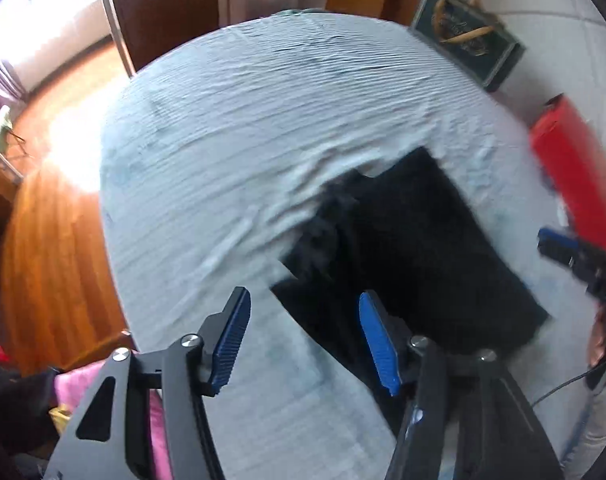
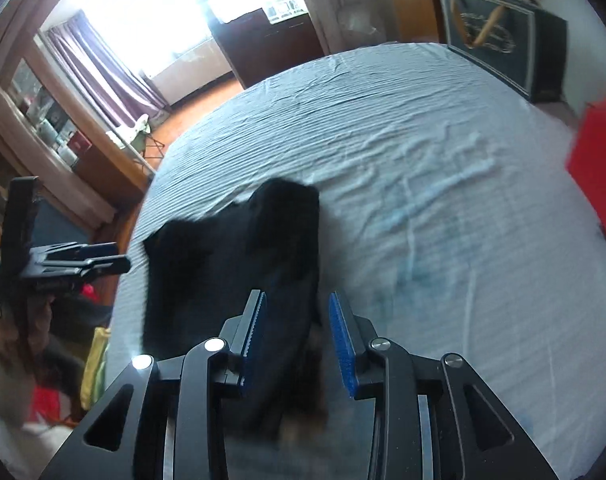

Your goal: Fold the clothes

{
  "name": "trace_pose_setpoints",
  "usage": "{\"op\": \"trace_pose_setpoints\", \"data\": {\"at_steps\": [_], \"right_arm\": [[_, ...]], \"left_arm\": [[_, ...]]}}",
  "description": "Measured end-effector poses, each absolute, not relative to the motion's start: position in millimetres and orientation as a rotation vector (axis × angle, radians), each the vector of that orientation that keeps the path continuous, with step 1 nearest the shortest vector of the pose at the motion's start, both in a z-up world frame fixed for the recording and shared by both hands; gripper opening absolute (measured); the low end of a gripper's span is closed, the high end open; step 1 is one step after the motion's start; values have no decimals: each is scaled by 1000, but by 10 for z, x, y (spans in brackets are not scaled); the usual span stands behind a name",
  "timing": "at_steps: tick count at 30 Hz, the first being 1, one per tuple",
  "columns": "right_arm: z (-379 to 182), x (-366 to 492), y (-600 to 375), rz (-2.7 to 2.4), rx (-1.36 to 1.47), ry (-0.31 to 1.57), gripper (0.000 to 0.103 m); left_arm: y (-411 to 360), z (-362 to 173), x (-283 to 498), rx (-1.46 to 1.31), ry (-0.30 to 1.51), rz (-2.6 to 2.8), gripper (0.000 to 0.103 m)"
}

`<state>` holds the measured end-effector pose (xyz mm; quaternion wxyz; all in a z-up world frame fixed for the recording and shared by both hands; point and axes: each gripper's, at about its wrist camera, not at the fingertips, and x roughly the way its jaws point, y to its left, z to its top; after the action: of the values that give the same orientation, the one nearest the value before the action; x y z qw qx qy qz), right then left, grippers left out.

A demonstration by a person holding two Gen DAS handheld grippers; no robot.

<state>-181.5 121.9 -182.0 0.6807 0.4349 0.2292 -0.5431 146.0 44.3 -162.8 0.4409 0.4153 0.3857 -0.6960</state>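
Left wrist view: left gripper hovers with jaws spread, empty, above the black garment lying on the bed; right gripper likewise spread, empty, over it.

The black garment on the bed is smearing into one dark, blurred shape, so its folds and edges are not showing, and the right gripper is covering its near end. The red box is blurring too and running off the right edge of both views. The person's hand is getting cut off at the frame edge, too dim to make out.
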Motion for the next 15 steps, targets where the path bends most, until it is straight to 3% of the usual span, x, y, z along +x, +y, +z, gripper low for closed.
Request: {"op": "trace_pose_setpoints", "data": {"at_steps": [15], "right_arm": [[-2088,-1626,1932,-1068,906,760,35]], "left_arm": [[1120,-1955,969,1140,1008,-1813,56]]}}
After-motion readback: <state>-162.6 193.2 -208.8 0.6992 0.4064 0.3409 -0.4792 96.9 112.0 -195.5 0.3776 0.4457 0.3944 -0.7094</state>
